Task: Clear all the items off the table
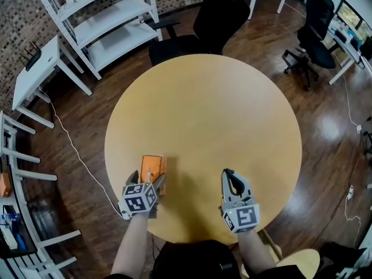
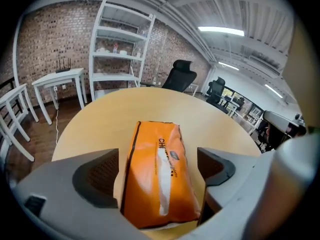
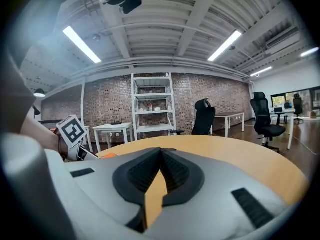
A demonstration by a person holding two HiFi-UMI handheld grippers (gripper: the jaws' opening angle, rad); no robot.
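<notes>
Head view, from left to right: white racks (image 1: pixel 13 156) line the picture's left edge over a dark wooden floor (image 1: pixel 70 121), and a white side table (image 1: pixel 35 74) stands beyond them against a brick wall (image 1: pixel 17 16). A white cable (image 1: pixel 74 149) trails across the floor toward the near left rim of the round wooden table (image 1: pixel 203 109). Behind the table's far left side rises a white shelving unit (image 1: pixel 110 22).

On the table's near left part lies an orange packet (image 1: pixel 153 166), lengthwise away from the person. The left gripper (image 1: pixel 148 179) reaches over the rim with its jaws spread wide, one on each side of the packet's near end. The left gripper view shows the packet flat on the wood between the two dark pads, which do not press on it. It also shows black print and a pale strip along the packet's top.

Just to the right, well apart from the packet, the right gripper (image 1: pixel 228 173) is held over the table's near edge. Its jaws are pressed together with nothing between them, as the right gripper view shows.

A black office chair (image 1: pixel 212 16) stands at the table's far rim. Farther right a second black chair (image 1: pixel 314 36) stands by a desk with screens (image 1: pixel 349 19). More cable (image 1: pixel 350 115) runs over the glossy floor at the right edge.
</notes>
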